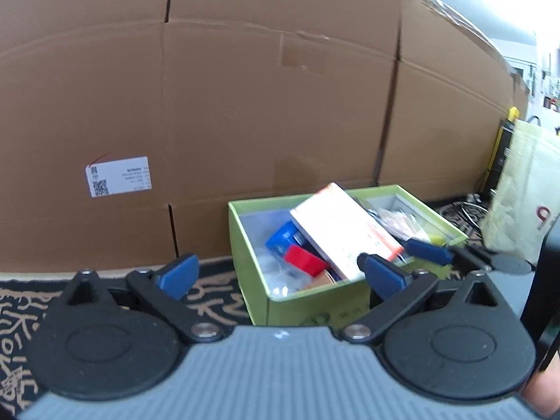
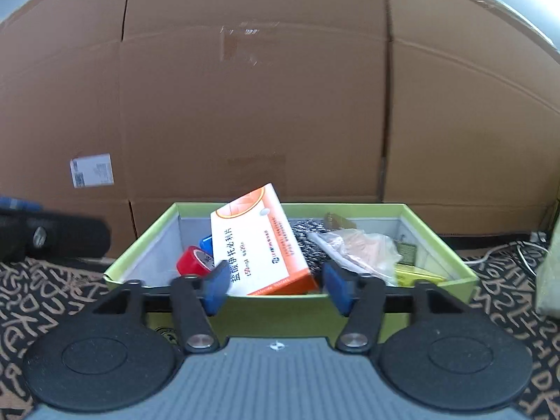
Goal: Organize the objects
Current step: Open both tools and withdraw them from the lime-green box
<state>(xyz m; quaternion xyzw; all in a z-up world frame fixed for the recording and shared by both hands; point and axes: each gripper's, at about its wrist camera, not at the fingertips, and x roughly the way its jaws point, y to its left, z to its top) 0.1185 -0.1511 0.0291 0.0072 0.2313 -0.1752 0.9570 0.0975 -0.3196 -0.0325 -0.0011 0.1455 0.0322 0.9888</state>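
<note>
1. My left gripper fingers are spread wide, holding nothing, near the green box front-left corner.
2. My right gripper fingers are apart at the box's front wall.
3. The medicine carton leans tilted inside the box, just past the right fingers, beside the red tape roll.

A wall of large brown cardboard cartons fills the view from nine o'clock round to two o'clock. A white shipping label with QR codes is stuck on it at nine o'clock. A black cloth patterned with tan letters covers the surface below. At three o'clock stands a pale woven bag, with tangled white cables beside it.
</note>
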